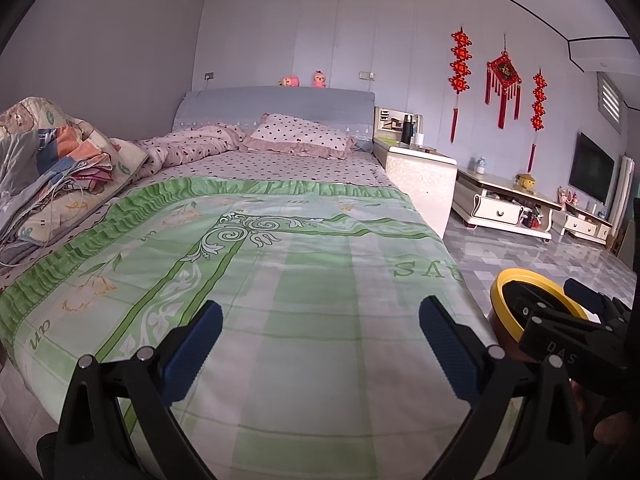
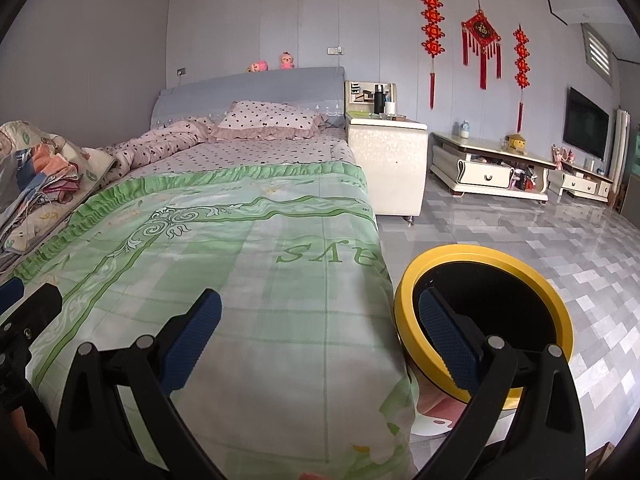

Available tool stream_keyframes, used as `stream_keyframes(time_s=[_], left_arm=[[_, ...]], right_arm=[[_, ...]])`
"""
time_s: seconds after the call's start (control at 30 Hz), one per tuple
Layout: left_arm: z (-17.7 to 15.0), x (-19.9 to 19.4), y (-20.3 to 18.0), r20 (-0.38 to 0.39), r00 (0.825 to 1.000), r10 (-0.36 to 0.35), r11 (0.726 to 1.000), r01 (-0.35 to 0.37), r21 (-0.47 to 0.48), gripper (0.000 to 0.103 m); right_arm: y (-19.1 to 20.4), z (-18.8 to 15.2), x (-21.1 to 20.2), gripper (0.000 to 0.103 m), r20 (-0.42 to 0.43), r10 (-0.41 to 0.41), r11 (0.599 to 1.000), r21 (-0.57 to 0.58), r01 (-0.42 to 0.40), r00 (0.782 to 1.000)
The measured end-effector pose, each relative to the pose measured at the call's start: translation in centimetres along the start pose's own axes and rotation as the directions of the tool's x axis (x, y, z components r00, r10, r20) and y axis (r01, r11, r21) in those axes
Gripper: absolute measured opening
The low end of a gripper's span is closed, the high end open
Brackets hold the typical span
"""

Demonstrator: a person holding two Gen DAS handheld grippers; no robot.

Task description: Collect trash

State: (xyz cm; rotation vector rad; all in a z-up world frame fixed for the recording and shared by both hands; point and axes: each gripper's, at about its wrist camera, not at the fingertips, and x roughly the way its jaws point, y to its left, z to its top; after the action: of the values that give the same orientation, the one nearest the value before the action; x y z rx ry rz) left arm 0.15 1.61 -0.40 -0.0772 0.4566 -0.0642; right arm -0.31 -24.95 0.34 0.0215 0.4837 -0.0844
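Both your tongs are spread wide and hold nothing. The left tongs point(image 1: 320, 338) hang over the foot of the bed point(image 1: 280, 272), above the green checked cover point(image 2: 240, 280). The right tongs point(image 2: 320, 336) hang at the bed's right edge, one blue finger over the cover and the other in front of the trash bin point(image 2: 558, 312).

The bin is the round one with the yellow rim and dark inside. It stands on the gray tiled floor point(image 2: 520, 240), just beside the foot corner of the bed — probably put there so you can drop things in without walking. It is upright, with its mouth facing up toward you, so its long axis runs straight up and down.

I cannot see any trash on the cover from here. The folded quilts point(image 1: 60, 160) at the left side of the bed look like bedding, not trash. The nightstand point(image 2: 386, 160) and the low cabinet point(image 2: 488, 164) by the far wall hold small things — too small to tell what they are.

You likely hold both tongs spread so they are ready to pinch the first scrap you find.
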Motion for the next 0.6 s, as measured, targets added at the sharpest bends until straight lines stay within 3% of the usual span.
stream_keyframes(time_s=[0.6], left_arm=[[-0.18,0.1,-0.07,-0.005,1.0,-0.004,1.0,0.004,-0.001,0.095]], right_arm=[[-0.03,0.05,0.14,0.095,-0.007,-0.001,1.0,0.012,0.001,1.0]])
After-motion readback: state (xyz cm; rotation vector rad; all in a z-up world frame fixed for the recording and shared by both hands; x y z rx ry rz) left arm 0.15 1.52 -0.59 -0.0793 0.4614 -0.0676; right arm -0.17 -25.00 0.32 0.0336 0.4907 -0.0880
